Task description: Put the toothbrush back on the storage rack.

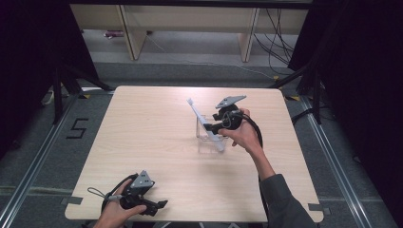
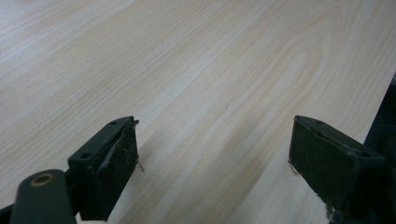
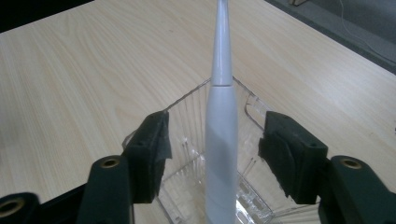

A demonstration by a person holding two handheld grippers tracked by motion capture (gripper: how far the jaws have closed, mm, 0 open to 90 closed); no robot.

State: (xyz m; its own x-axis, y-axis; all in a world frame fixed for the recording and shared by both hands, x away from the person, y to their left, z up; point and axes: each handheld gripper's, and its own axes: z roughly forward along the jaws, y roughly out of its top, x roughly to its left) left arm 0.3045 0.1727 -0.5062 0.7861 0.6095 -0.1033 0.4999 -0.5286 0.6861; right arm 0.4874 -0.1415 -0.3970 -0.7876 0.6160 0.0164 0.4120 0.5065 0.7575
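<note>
right gripper [image 3: 215, 154]: jaws spread, pads clear of the toothbrush on both sides, nothing pinched. Gap visible left and right of the handle in the right gripper view.
right gripper position: in the high view [image 1: 212, 127] it sits right of table centre, just beside the holder, pointing left toward it.
right hand [image 1: 245, 134]: wrapped around the gripper body, forearm and dark sleeve coming in from the near right edge.
toothbrush [image 3: 220, 130]: white, electric type. Handle end down inside the clear holder, standing between the right gripper's jaws but apart from both pads. In the high view [image 1: 205, 124] it leans, head end pointing far-left, above the holder rim.
clear holder [image 3: 187, 109]: transparent ribbed box, open top, standing on the table; near wall sits under the right gripper's jaws. In the high view [image 1: 205, 142] it is right of table centre.
left gripper [image 2: 215, 154]: jaws wide apart, nothing between them, bare wood below. In the high view [image 1: 160, 205] it is at the near-left edge, low over the table, pointing right.
left hand [image 1: 115, 214]: holding the gripper body at the near edge; well apart from the holder and toothbrush.
table [image 1: 142, 133]: light wood top.
floor marking [image 1: 77, 128]: black "5" on the grey floor left of the table.
</note>
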